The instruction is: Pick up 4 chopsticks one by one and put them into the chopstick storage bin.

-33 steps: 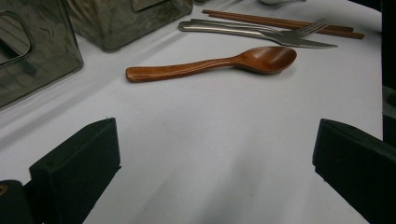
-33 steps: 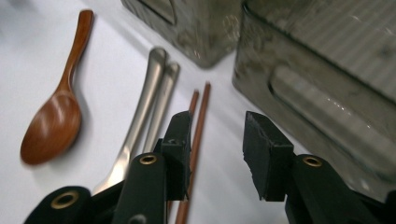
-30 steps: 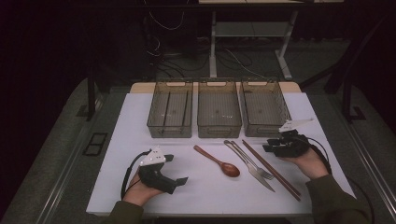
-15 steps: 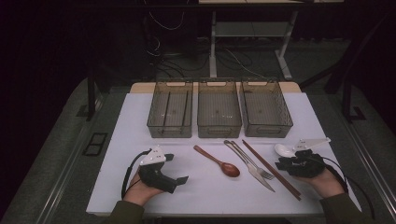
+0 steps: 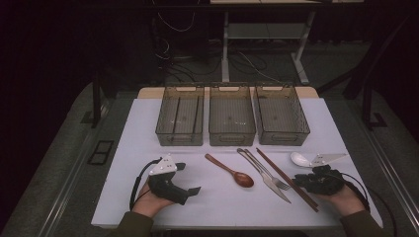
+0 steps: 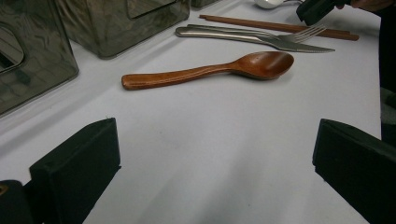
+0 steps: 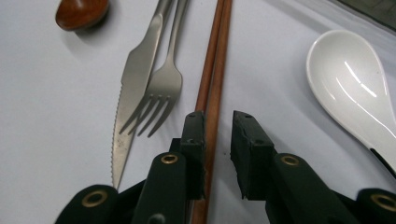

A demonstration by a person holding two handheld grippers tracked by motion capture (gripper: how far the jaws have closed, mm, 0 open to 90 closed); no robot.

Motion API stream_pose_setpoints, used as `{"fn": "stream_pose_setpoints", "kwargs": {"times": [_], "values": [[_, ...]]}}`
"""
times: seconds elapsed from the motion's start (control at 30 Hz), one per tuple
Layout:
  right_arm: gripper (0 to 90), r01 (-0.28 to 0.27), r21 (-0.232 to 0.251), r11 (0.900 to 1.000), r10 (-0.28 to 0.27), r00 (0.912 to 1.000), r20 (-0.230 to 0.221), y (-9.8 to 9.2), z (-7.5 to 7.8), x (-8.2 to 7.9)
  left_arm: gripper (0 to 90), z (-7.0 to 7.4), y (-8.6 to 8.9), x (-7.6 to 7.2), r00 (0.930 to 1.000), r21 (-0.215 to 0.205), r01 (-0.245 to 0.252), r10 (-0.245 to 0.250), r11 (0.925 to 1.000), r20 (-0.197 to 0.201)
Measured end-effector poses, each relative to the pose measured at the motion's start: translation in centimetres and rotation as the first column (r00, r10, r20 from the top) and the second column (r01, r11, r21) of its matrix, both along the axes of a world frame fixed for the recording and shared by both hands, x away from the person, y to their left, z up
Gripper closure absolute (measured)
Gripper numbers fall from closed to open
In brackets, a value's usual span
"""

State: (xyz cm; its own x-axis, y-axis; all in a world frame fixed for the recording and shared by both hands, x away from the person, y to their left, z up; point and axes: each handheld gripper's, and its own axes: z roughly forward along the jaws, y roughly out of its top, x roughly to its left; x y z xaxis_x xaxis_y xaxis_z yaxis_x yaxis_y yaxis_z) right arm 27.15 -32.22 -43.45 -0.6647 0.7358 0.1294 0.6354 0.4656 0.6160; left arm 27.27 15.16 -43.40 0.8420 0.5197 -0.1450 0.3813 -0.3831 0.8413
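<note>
**Right gripper closes in on the chopsticks**

The right gripper (image 7: 218, 122) has come down from beside the right-hand clear plastic bin (image 5: 280, 114) to the near end of the pair of long reddish-brown wooden chopsticks (image 7: 214, 79), and its jaws have just been narrowing — they now straddle the sticks, the left pad against them, the right pad apart by a gap, so nothing is gripped yet. The chopsticks lie flat on the white table (image 5: 148, 118), between the steel fork (image 7: 164, 86) and the white ceramic spoon (image 7: 352, 79). A pick-up looks imminent. The left gripper (image 5: 190, 178) rests on the table, jaws wide open and empty — unchanged.
</note>
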Motion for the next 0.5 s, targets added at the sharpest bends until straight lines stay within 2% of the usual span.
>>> {"fn": "stream_pose_setpoints", "kwargs": {"times": [0.1,0.2,0.37,0.5], "values": [[74.8,-0.001,0.008,1.0,0.001,1.0,-0.006,0.0,-0.05,0.14,0.0,-0.08,0.1,-0.01,0.9999,-0.003,-0.01,0.01,0.9999,-0.012],[75.3,-0.007,0.022,1.0,0.007,0.9998,-0.019,-0.06,-0.21,0.21,0.0,-0.04,0.15,0.04,0.9999,-0.006,-0.009,0.009,0.9999,-0.008],[76.7,-0.014,0.012,1.0,0.015,0.9996,-0.024,0.03,-0.37,0.32,0.0,-0.12,0.21,-0.05,0.9999,-0.004,-0.013,0.013,0.9999,-0.011],[77.0,-0.027,-0.013,1.0,0.027,0.9992,-0.029,0.31,-0.54,0.49,0.0,-0.13,0.45,-0.16,0.9998,-0.003,-0.019,0.019,0.9998,-0.01]]}}
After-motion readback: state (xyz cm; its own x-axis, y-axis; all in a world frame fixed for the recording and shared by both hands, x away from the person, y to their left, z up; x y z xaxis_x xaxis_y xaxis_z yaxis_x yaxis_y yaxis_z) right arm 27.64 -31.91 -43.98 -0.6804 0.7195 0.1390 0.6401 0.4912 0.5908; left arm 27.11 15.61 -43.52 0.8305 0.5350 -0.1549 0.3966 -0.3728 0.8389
